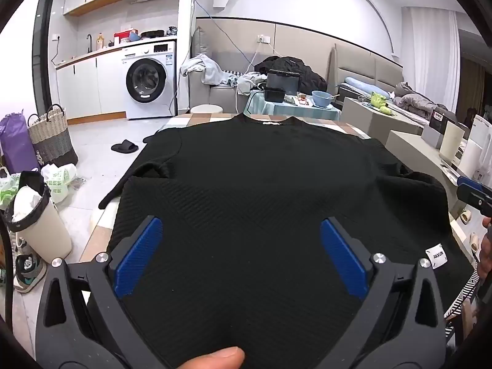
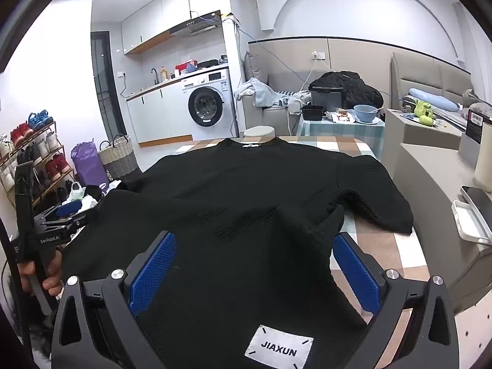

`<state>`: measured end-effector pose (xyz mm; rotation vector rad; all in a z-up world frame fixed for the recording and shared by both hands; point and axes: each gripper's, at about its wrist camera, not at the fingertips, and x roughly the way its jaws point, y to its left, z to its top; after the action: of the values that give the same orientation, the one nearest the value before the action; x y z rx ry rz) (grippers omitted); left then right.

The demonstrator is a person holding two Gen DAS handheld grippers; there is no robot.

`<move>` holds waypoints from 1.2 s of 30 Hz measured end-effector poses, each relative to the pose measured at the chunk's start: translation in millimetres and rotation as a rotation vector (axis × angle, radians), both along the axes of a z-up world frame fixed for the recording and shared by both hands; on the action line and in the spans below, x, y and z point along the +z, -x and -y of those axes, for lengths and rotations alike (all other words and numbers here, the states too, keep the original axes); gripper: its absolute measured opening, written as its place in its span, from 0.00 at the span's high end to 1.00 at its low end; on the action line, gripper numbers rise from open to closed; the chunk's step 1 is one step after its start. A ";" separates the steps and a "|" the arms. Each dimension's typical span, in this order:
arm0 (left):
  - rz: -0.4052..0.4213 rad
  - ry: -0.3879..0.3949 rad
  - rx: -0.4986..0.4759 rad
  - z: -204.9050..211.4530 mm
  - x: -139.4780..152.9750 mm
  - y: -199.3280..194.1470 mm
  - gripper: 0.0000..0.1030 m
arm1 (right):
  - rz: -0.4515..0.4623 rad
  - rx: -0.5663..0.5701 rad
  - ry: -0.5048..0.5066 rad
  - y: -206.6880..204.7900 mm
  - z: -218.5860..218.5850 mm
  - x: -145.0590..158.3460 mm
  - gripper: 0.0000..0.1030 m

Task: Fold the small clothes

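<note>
Black ribbed knit sweater (image 2: 246, 203) lies spread, collar far, on the checked-cloth table (image 2: 363, 146). Left gripper (image 1: 240, 255) and right gripper (image 2: 255, 273), both with fingers wide apart, hover over its near hem. Step judged: pre-grasp; next, pinch hem corners beside the white JIAXUN label (image 2: 278, 349).

Black tool (image 1: 241, 256), blue ribbed pads (image 1: 138, 256)

Left gripper (image 1: 241, 256) and right gripper (image 2: 255, 272): jaws spread wide.
</note>
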<state>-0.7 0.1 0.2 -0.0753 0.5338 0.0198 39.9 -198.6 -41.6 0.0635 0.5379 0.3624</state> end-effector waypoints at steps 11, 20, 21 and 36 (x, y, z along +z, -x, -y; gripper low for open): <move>0.007 -0.010 0.002 -2.8 10.6 1.4 0.01 | -0.004 0.004 0.007 -6.4 -0.1 2.6 0.00; 0.008 -0.029 0.001 6.5 7.8 0.9 0.01 | 0.017 -0.007 0.001 1.9 -0.8 -0.2 0.00; 0.008 -0.029 0.001 5.8 7.9 1.2 0.01 | 0.019 -0.010 0.003 2.4 -0.8 -0.2 0.00; 0.007 -0.029 0.003 3.2 6.2 2.7 0.01 | 0.016 -0.028 -0.004 5.8 1.9 2.5 0.00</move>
<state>-3.4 -3.1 6.4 -0.0479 0.5263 0.0303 34.0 -200.5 -39.1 0.0718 0.5204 0.3365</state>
